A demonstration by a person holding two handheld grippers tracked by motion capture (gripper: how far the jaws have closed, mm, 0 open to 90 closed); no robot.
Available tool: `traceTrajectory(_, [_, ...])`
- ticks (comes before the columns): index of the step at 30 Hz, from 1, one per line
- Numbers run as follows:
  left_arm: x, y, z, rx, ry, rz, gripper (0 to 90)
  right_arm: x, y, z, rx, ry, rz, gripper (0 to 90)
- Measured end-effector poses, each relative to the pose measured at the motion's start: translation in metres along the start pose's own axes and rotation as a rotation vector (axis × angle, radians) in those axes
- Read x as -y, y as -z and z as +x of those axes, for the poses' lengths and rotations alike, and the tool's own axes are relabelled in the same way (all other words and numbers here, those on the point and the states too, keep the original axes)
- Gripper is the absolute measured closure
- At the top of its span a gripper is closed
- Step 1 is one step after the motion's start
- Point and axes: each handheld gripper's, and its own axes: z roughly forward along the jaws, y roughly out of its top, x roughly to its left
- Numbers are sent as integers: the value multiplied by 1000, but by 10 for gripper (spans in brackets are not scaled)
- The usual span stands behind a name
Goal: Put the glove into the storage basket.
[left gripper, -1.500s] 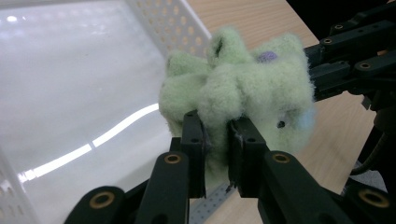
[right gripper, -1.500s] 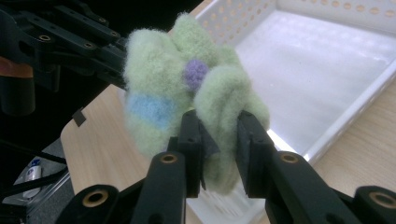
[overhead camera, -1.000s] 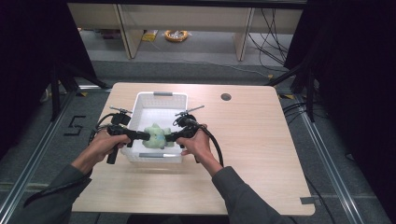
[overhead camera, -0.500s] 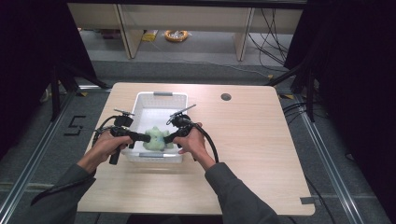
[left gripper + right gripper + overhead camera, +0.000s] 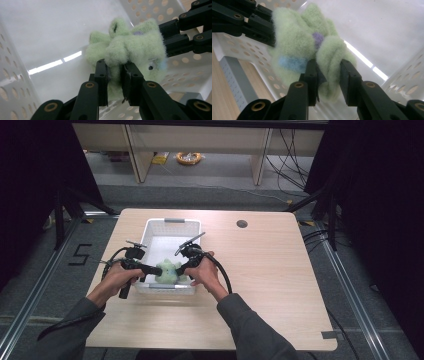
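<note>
Left gripper (image 5: 115,75) and right gripper (image 5: 328,75) each pinch a fold of the green plush toy (image 5: 167,269) over the white basket (image 5: 172,223). Risk: soft pile slipping free, or seams straining if the hands pull apart.

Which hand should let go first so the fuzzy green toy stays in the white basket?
Probably either: both the left gripper and the right gripper pinch the green plush toy inside the white basket, near its front wall.
</note>
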Motion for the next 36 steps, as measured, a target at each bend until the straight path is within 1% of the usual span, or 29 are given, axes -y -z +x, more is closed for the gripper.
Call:
traceTrajectory(4, [1,-3,0,9,3,2,743,-2,-2,2,43,33,26,680])
traceTrajectory(6, [2,-4,-1,-3,-3,7,737,-3,-3,4,60,56,45,665])
traceTrajectory(8, [2,-4,0,-6,-24,18,715,-4,-4,7,71,69,58,646])
traceTrajectory(9, [2,-4,0,-6,-24,18,705,-4,-4,7,71,69,58,646])
traceTrajectory(10, [1,-5,-1,-7,-16,8,689,-6,-4,9,94,90,65,635])
traceTrajectory(13, [1,-3,0,-11,-20,7,671,-7,-4,10,99,99,70,621])
traceTrajectory(14, [0,-2,0,-17,-25,11,662,-8,-4,9,103,114,69,609])
traceTrajectory(15, [0,-1,0,-25,-18,0,642,-8,-4,10,109,113,69,597])
traceTrajectory(16, [-1,0,0,-23,-15,-3,625,-9,-4,10,118,119,65,587])
traceTrajectory(17, [-2,1,0,-27,-23,-2,614,-9,-4,10,119,122,62,583])
traceTrajectory(18, [-2,1,-2,-29,-8,-22,578,-11,-2,11,121,118,58,556])
traceTrajectory(19, [-3,3,-2,-35,-13,-18,578,-11,-2,11,121,118,58,556])
traceTrajectory(20, [-3,3,-3,-37,-25,-14,556,-11,-1,12,119,113,56,546])
traceTrajectory(21, [-3,4,-4,-35,-34,-15,548,-13,1,12,124,121,50,541])
traceTrajectory(22, [-3,4,-6,-41,-35,-23,545,-14,3,12,125,125,39,541])
traceTrajectory(23, [-3,5,-8,-45,-50,-14,537,-14,6,12,124,125,35,537])
traceTrajectory(24, [-3,5,-11,-52,-45,-26,515,-16,10,11,126,145,19,528])
traceTrajectory(25, [-3,5,-11,-52,-45,-26,509,-16,10,11,126,145,19,528])
traceTrajectory(26, [-4,6,-11,-48,-62,-9,509,-16,12,11,127,141,12,526])
traceTrajectory(27, [-4,7,-12,-55,-70,-14,504,-16,14,11,123,127,7,525])
traceTrajectory(28, [-5,7,-13,-59,-65,-20,497,-16,16,11,126,120,13,518])
traceTrajectory(29, [-5,7,-14,-57,-64,-20,474,-15,18,10,126,120,7,509])
traceTrajectory(30, [-5,8,-14,-57,-54,-22,474,-15,18,10,126,120,7,509])
traceTrajectory(31, [-6,8,-14,-44,-45,-26,464,-14,19,9,126,117,4,503])
traceTrajectory(34, [-6,10,-14,-38,-38,-32,438,-12,23,8,119,110,-3,495])
traceTrajectory(35, [-6,10,-17,-35,-20,-53,438,-12,24,8,116,118,-8,489])
traceTrajectory(36, [-6,11,-17,-36,-22,-59,432,-11,27,9,112,116,-14,486])
